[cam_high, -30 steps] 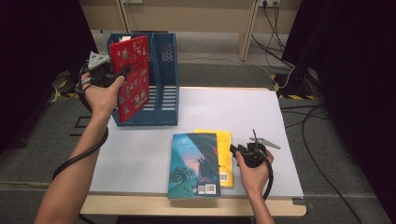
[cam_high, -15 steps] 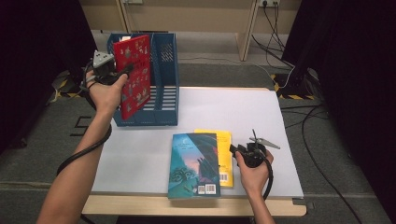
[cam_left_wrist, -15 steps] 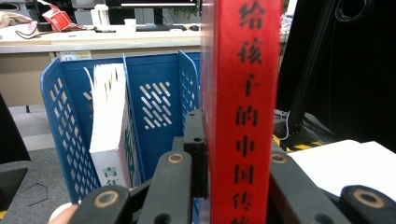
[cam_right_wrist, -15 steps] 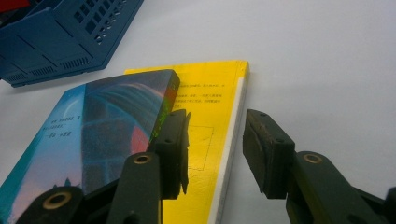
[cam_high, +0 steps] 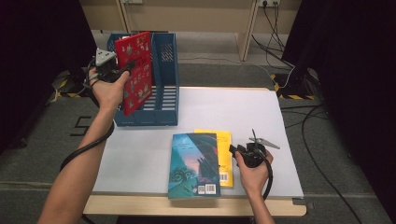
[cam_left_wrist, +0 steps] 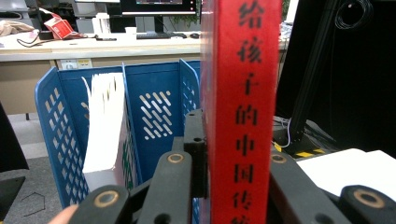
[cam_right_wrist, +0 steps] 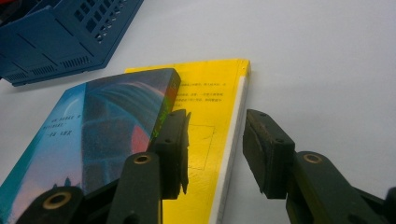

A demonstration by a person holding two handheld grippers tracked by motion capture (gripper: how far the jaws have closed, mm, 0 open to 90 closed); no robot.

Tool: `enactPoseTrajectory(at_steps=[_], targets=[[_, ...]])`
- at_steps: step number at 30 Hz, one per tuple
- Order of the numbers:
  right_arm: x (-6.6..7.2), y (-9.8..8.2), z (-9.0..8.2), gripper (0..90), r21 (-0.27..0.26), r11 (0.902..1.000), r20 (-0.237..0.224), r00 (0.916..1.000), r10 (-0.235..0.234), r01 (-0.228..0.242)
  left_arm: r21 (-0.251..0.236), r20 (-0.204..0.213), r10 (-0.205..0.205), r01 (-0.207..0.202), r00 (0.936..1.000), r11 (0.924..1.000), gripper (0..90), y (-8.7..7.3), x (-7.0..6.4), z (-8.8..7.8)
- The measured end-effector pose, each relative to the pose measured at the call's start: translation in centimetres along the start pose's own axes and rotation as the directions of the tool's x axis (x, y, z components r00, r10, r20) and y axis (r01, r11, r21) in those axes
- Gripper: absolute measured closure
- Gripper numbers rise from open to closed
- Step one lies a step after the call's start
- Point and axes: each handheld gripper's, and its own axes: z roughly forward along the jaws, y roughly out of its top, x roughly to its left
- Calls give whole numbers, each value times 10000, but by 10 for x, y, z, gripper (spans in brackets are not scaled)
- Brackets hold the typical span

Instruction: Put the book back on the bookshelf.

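The left gripper (cam_high: pixel 122 71) has its jaws squeezed tight on a red book (cam_high: pixel 135 70). It holds the book up in the air, standing tall, over the blue file rack (cam_high: pixel 164 88) at the back left of the white table (cam_high: pixel 233 112). In the left gripper view the red book (cam_left_wrist: pixel 240 107) shows its thin side, the spine, between the two black jaws. Black Chinese letters run down the spine. They read 给孩子的中国传, and the rest is cut off at the bottom. The front of the red book has small pictures on it, too tiny to make out.

The blue rack (cam_left_wrist: pixel 154 102) has tall walls with slanted holes. It is split into slots. One slot on the left holds a stack of white pages (cam_left_wrist: pixel 103 126) standing up.

The right gripper (cam_high: pixel 236 150) rests low by the front right of the table. Its jaws stand open and nothing is in them. In the right gripper view they sit on both sides of the white page edge of a yellow book (cam_right_wrist: pixel 210 116) lying flat, not touching it. The yellow book has small print, too blurry to read. A teal book (cam_right_wrist: pixel 93 126) lies partly on top of the yellow book. It has small white words on its cover, too small to read. In the high view the teal book (cam_high: pixel 194 163) has a white barcode sticker near its bottom edge.
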Motion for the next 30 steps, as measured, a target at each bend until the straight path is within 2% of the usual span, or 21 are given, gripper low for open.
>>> enactPoseTrajectory(at_steps=[11,12,21,24,30], targets=[[-2,0,-1,603,-35,9999,42,9999,-151,151,-89,-110,6,-7,9999,10000,793,-2,1,10],[-1,0,0,603,-18,10000,-13,10000,-34,34,-78,-119,27,-28,9999,10000,793,-2,1,11],[-2,0,0,602,-69,9999,16,9999,-118,118,-48,-105,56,-56,9999,10000,793,-5,3,18],[-2,0,-1,602,-49,10000,-5,10000,31,-31,-8,-116,-5,5,9999,10000,793,-6,5,21],[-2,0,-1,602,-25,9999,8,9999,-108,108,-16,-203,-53,53,9998,10000,792,-6,6,26]])
